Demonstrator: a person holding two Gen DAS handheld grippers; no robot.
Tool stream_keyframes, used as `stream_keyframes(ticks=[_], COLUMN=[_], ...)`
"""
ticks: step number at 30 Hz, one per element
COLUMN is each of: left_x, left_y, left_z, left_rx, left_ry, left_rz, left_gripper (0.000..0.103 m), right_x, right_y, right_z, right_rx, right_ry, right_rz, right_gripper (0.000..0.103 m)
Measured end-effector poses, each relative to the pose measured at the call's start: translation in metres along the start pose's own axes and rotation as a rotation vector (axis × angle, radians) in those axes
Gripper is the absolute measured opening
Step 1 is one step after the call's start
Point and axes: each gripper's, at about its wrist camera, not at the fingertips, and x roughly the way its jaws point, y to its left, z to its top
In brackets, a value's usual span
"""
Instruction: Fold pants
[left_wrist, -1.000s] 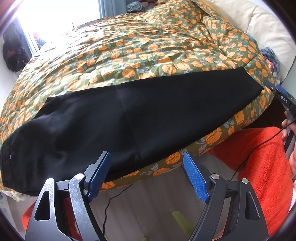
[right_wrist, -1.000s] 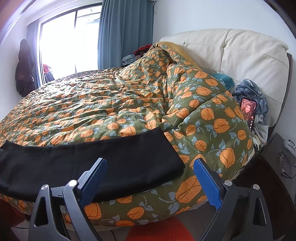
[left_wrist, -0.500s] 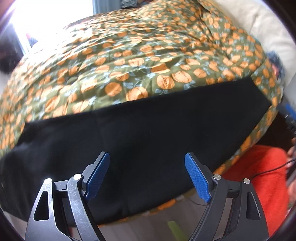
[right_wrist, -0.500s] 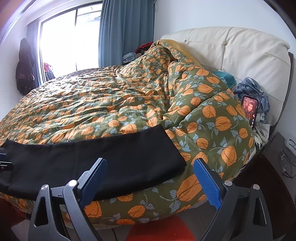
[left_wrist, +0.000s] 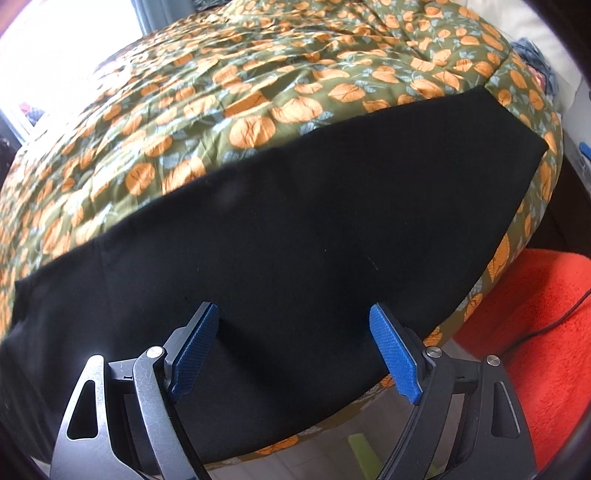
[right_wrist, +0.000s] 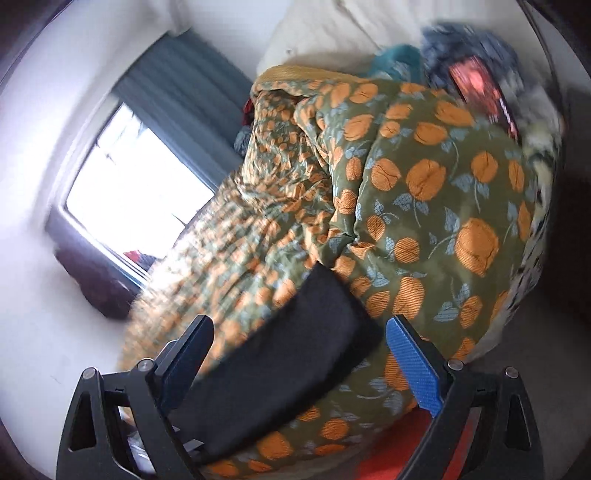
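Note:
Black pants (left_wrist: 295, 240) lie flat and stretched out along the near edge of a bed, legs together, running left to right. My left gripper (left_wrist: 293, 338) is open and empty, its blue pads over the middle of the pants near their front edge. My right gripper (right_wrist: 299, 352) is open and empty, tilted, with the leg end of the pants (right_wrist: 295, 354) lying between and below its fingers. That view is blurred by motion.
The bed carries a green quilt with orange flowers (left_wrist: 258, 85). An orange-red rug (left_wrist: 535, 332) lies on the floor at the right. A cream headboard (right_wrist: 332, 33), a heap of clothes with a phone (right_wrist: 476, 77) and a window with blue curtain (right_wrist: 140, 192) show in the right wrist view.
My left gripper has moved forward over the pants. My right gripper has rolled sharply and dropped closer to the leg end of the pants. Both stayed open.

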Motion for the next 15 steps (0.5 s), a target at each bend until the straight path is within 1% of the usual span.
stream_keyframes(ticks=[2, 4, 6, 7, 8, 10, 13, 15], left_x=[0.0, -0.003, -0.008, -0.01, -0.013, -0.014, -0.01, -0.013], left_y=[0.002, 0.004, 0.004, 0.004, 0.005, 0.008, 0.012, 0.017], left_z=[0.0, 0.0, -0.003, -0.005, -0.009, -0.017, -0.023, -0.023], left_rx=[-0.027, -0.044, -0.055, -0.057, -0.059, -0.052, -0.046, -0.07], left_ry=[0.004, 0.008, 0.011, 0.008, 0.004, 0.011, 0.026, 0.015], left_rz=[-0.007, -0.01, -0.013, -0.015, -0.018, -0.014, -0.017, -0.037], left_gripper=[0.086, 0.086, 0.086, 0.086, 0.086, 0.087, 0.087, 0.088], right_x=[0.011, 0.032, 0.05, 0.059, 0.071, 0.087, 0.108, 0.116], right_y=[-0.015, -0.032, -0.038, -0.039, -0.039, -0.041, -0.046, -0.045], right_z=[0.006, 0.003, -0.007, -0.01, -0.015, -0.02, -0.025, -0.03], right_rx=[0.128, 0.261, 0.328, 0.338, 0.33, 0.3, 0.306, 0.309], right_ry=[0.057, 0.153, 0.222, 0.254, 0.289, 0.32, 0.33, 0.322], right_rz=[0.089, 0.162, 0.195, 0.2, 0.186, 0.131, 0.068, 0.06], right_gripper=[0.094, 0.094, 0.094, 0.094, 0.094, 0.094, 0.094, 0.094])
